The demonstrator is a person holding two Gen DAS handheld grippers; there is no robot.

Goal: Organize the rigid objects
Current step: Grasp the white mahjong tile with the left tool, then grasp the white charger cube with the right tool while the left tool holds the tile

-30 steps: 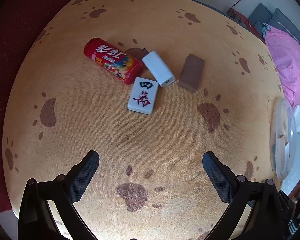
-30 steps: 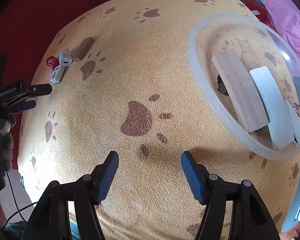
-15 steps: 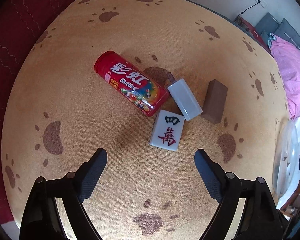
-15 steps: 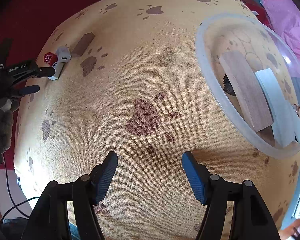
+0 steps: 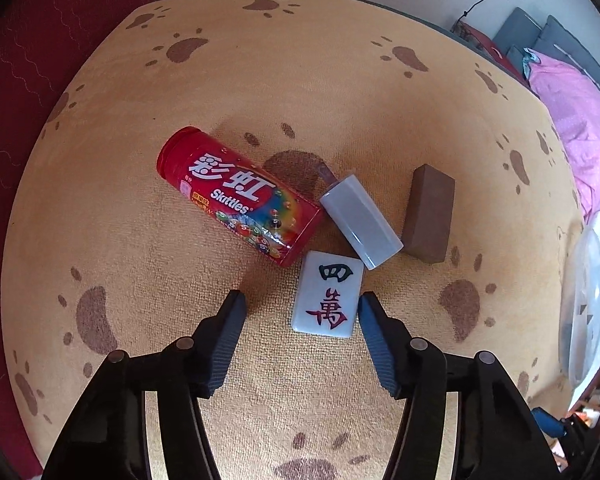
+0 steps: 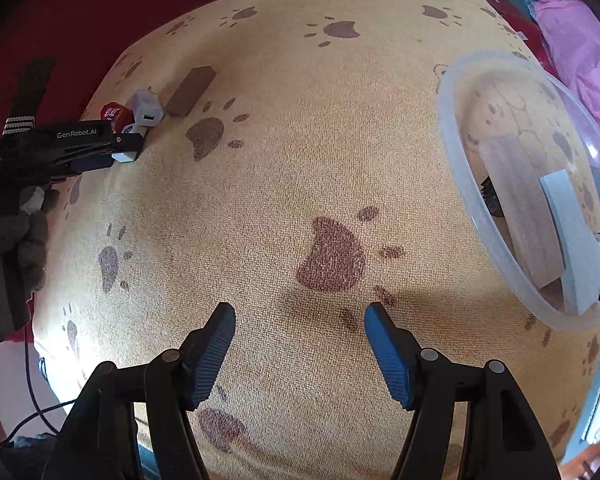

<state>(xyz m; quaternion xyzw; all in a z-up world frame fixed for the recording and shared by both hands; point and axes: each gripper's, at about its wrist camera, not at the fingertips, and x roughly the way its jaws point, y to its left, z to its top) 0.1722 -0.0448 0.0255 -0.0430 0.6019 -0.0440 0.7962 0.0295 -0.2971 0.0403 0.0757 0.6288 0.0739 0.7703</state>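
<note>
Paw-print cloth [image 5: 148, 240] carries mahjong tile [image 5: 327, 295] between spread left fingers [image 5: 374, 334], touching neither.

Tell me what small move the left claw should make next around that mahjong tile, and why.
Probably ease the left claw a touch farther forward, then close. It stands open with the mahjong tile lying flat between the tips, off centre toward the right-hand finger. The tile's far corner sits by the white charger and the red candy tube, so go gently.

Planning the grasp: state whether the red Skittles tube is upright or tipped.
Tipped: the red cylindrical Skittles tube lies on its side on the cloth.
</note>
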